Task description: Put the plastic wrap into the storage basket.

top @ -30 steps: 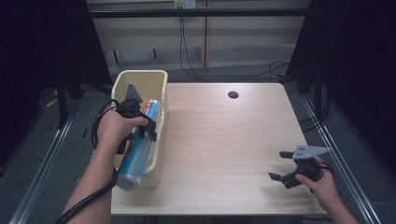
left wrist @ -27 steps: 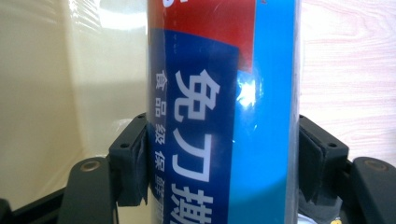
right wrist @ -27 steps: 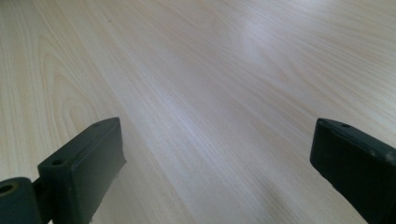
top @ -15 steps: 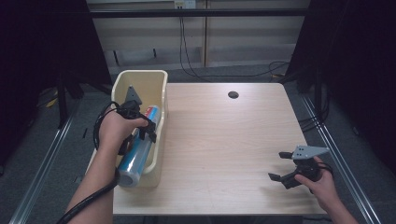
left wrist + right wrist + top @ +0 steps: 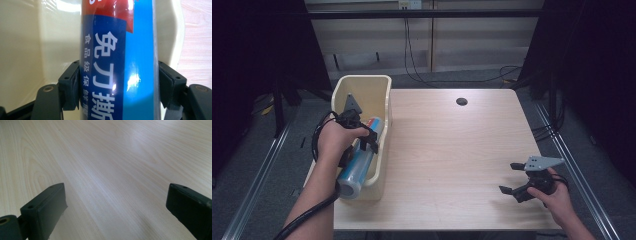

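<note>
Cling-film roll, blue with a red band and white lettering, sat clamped between the left gripper's jaws, its ends cut off in the left gripper view. From above, the hand hid its middle as it lay slanted in the cream bin at the tabletop's left edge. Well apart, the right gripper held its jaws wide over bare wood.

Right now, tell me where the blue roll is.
In the high view, the blue roll lies lengthwise in the cream bin at the table's left edge, clamped by the left gripper.
</note>
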Demonstrator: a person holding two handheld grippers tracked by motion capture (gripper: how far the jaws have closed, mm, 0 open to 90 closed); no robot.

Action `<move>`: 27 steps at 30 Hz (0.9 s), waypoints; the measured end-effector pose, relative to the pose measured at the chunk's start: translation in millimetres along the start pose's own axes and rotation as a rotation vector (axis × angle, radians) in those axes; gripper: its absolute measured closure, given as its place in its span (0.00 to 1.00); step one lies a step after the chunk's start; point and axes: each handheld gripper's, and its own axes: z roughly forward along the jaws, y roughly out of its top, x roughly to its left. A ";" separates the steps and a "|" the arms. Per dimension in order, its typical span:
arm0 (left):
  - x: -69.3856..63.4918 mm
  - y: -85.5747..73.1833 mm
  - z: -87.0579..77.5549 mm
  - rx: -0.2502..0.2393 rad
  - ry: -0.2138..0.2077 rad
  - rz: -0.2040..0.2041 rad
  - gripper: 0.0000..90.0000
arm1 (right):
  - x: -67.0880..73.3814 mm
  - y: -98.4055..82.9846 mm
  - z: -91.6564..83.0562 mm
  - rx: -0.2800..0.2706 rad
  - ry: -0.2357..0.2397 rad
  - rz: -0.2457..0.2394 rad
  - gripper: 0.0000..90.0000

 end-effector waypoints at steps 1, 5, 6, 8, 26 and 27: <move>0.1 -0.2 1.1 -0.014 0.010 -0.013 0.35 | 0.0 0.0 0.2 0.001 0.001 -0.001 0.03; 1.0 -0.1 2.5 -0.003 0.007 -0.018 0.35 | 0.5 0.0 0.4 0.000 -0.003 -0.002 0.03; 1.3 -0.1 4.1 -0.011 0.017 -0.014 0.35 | 0.4 0.0 0.4 0.000 -0.002 -0.001 0.03; 2.4 0.3 4.3 0.007 0.001 -0.007 0.35 | 0.6 -0.1 0.4 0.000 -0.004 -0.002 0.03; 3.5 2.0 5.3 -0.023 0.009 -0.022 0.35 | 1.5 0.1 0.5 0.006 0.001 -0.005 0.03; 2.9 2.1 5.1 -0.020 0.014 -0.020 0.35 | 1.7 0.2 0.5 0.005 0.001 -0.006 0.03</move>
